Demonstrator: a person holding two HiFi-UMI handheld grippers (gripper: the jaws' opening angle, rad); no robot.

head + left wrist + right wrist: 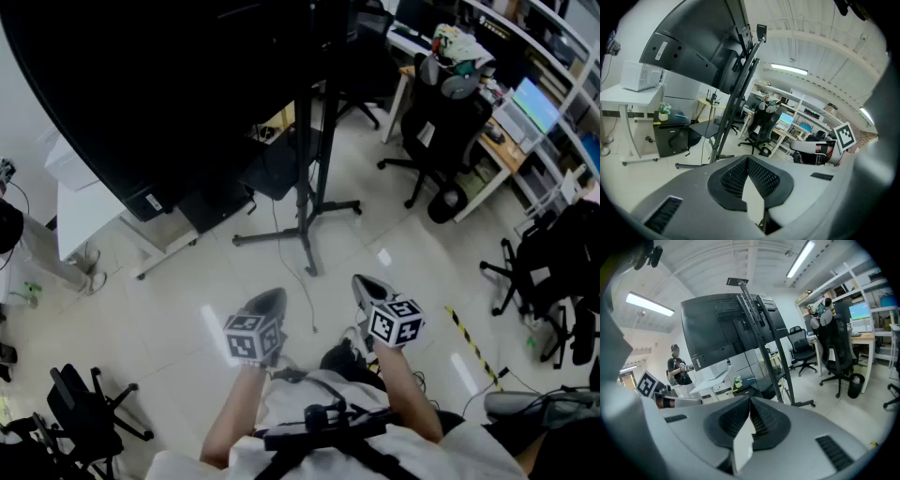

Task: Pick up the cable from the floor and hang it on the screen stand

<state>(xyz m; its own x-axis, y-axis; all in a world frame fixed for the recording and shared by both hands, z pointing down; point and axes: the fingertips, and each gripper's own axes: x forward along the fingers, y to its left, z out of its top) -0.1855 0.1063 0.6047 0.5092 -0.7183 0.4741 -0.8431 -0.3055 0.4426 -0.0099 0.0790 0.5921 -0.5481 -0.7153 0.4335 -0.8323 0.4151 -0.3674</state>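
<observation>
Left gripper [747, 160] jaws are sitting closed, pads meeting at the tips, nothing between them. Right gripper [750, 402] jaws are also sitting closed and empty. In the head view the left gripper [273, 299] and right gripper [362, 282] are pointing forward and somewhat down, side by side over the floor [394, 244]. Each is showing a cube with black-and-white square markers, no letters.

The cable [305, 305] is lying on the floor as a thin dark line between the two grippers, running up toward the base of the screen stand [305, 202]. Neither gripper is touching it.

The screen stand [736, 93] is rising just ahead, its legs spreading flat on the floor, and it is carrying a big black screen [141, 84] tilted overhead. A white label [660, 51] is showing on the screen's back, print too small to read.

Further out, an office chair [441, 122] is standing right of the stand, and a yellow-black tape strip [467, 342] is lying on the floor. A white microwave [642, 77] is sitting on a white counter [618, 96] at the left. A person [677, 371] is standing in the background behind the screen stand [773, 348].
</observation>
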